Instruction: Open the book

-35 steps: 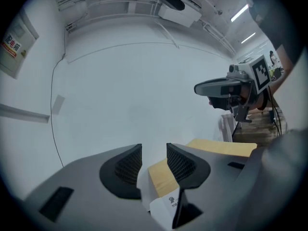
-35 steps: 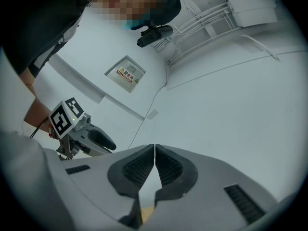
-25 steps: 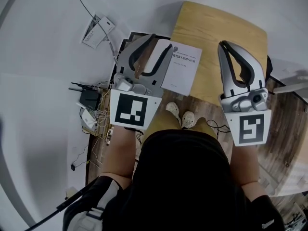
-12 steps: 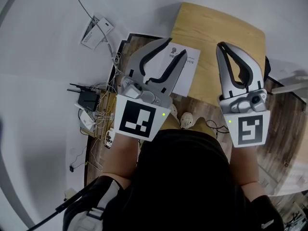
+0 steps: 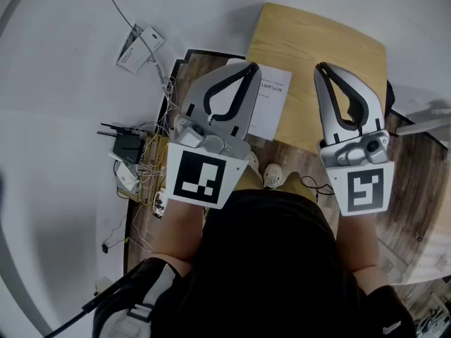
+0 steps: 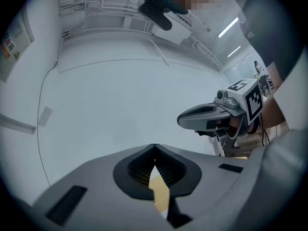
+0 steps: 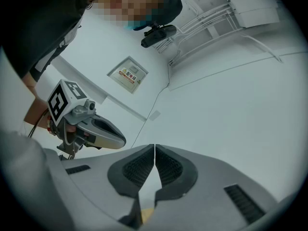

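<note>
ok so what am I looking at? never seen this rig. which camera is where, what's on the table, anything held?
No robot: a person holds a two-jaw gripper in each hand. The head view is from a camera on the person's head, looking steeply down at the left gripper and right gripper above a wooden table. The marker cubes are part of the grippers. The other two pictures come from a camera riding on each gripper, looking along its jaws. A thin white book lies closed on the table, partly hidden behind the left gripper. Nothing is held: the left jaws have just closed on nothing, and the right jaws are shut too.
</note>
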### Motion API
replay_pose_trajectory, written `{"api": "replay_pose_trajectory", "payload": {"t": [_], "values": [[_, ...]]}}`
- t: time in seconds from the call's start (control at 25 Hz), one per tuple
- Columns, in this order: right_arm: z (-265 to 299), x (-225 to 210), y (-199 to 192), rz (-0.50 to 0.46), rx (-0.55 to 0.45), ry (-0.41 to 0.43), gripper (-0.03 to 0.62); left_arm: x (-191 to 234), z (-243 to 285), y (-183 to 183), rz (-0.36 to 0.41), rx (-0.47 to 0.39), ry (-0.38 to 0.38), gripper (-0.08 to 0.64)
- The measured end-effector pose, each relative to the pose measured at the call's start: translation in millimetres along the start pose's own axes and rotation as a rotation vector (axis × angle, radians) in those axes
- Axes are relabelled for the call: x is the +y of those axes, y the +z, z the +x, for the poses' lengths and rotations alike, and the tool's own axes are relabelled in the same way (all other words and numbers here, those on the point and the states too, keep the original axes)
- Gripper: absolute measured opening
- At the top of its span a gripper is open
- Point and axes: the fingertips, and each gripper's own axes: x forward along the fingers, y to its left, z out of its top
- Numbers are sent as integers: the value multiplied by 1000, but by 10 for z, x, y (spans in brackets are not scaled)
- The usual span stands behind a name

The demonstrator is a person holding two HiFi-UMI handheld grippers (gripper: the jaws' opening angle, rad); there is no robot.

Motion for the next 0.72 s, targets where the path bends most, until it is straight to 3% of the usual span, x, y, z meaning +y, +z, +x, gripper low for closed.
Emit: {"api": "replay_pose_trajectory", "payload": {"t": [0.48, 0.72], "values": [[-17, 70, 5, -15, 10, 11, 31, 36, -63, 20, -21, -27, 38, 11], [-41, 116, -40, -68, 40, 26, 29, 33, -53, 6, -31, -27, 40, 11]]}}
